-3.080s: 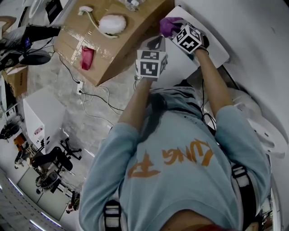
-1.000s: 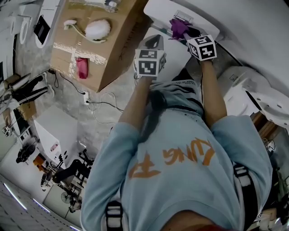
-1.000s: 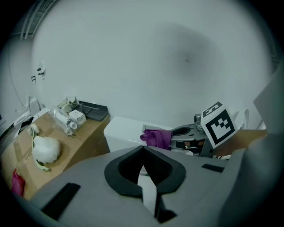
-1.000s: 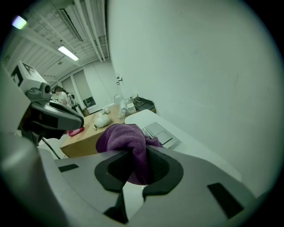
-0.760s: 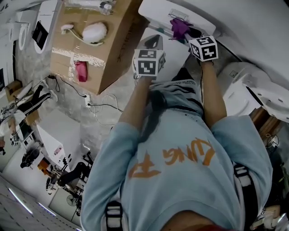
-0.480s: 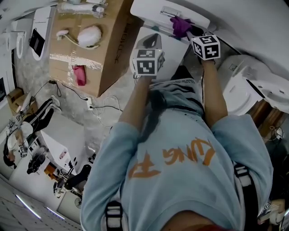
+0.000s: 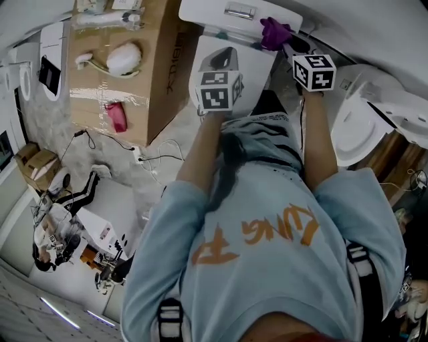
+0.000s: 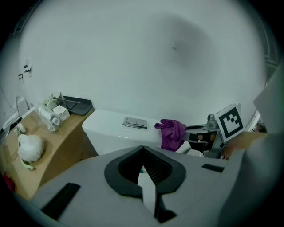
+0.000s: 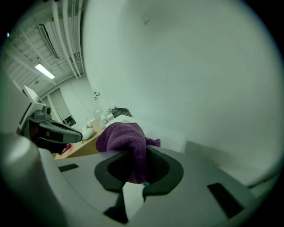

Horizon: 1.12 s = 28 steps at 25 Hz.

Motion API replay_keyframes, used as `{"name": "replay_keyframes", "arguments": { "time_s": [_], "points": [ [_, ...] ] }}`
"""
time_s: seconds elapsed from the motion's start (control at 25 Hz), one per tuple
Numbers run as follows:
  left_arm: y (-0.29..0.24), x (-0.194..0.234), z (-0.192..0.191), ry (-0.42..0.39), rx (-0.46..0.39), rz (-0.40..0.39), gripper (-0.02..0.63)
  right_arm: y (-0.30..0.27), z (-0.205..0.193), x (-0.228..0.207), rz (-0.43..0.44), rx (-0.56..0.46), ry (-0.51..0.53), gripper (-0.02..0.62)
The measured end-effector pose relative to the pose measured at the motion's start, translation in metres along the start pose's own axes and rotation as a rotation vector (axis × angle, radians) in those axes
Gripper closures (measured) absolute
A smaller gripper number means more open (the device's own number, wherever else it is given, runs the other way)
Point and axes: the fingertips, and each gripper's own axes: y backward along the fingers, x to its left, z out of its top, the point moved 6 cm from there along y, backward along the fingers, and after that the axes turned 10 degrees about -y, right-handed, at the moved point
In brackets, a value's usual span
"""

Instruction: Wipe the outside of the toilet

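Observation:
The white toilet tank (image 7: 231, 20) with its chrome flush plate (image 7: 239, 11) lies at the top of the head view, against a white wall. My right gripper (image 7: 284, 41) is shut on a purple cloth (image 7: 274, 31), which rests on the tank's right end. In the right gripper view the cloth (image 9: 122, 135) bunches out of the gripper (image 9: 135, 170) over the tank top (image 9: 171, 135). My left gripper (image 7: 224, 59) hovers shut and empty in front of the tank. The left gripper view shows this gripper (image 8: 144, 165), the tank (image 8: 111, 128), the cloth (image 8: 171, 133) and the right gripper's marker cube (image 8: 229, 121).
A big cardboard box (image 7: 154, 87) stands left of the toilet, with a white fluffy thing (image 7: 124, 59), a red item (image 7: 115, 117) and bottles on it. Another white toilet (image 7: 361, 123) sits to the right. Cables (image 7: 154, 163) trail on the floor.
My right gripper has slid the purple cloth rightward along the tank top, away from the flush plate. The head view has swung. The left gripper stays in place.

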Motion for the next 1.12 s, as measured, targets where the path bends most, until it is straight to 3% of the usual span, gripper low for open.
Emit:
{"name": "replay_keyframes", "arguments": {
  "time_s": [0.24, 0.48, 0.68, 1.12],
  "points": [
    [0.001, 0.003, -0.009, 0.058, -0.020, -0.008, 0.581, 0.021, -0.006, -0.014, -0.123, 0.001, -0.056, 0.523],
    [0.006, 0.015, -0.023, 0.094, -0.076, -0.029, 0.580, 0.044, -0.010, 0.000, -0.190, -0.136, -0.059, 0.523],
    [0.013, 0.039, -0.039, 0.095, -0.127, -0.037, 0.581, 0.039, -0.023, 0.042, -0.169, -0.209, -0.043, 0.523],
    [0.017, 0.120, -0.086, 0.132, -0.246, 0.004, 0.581, -0.033, -0.063, 0.137, -0.050, -0.258, -0.043, 0.523]
  ]
}}
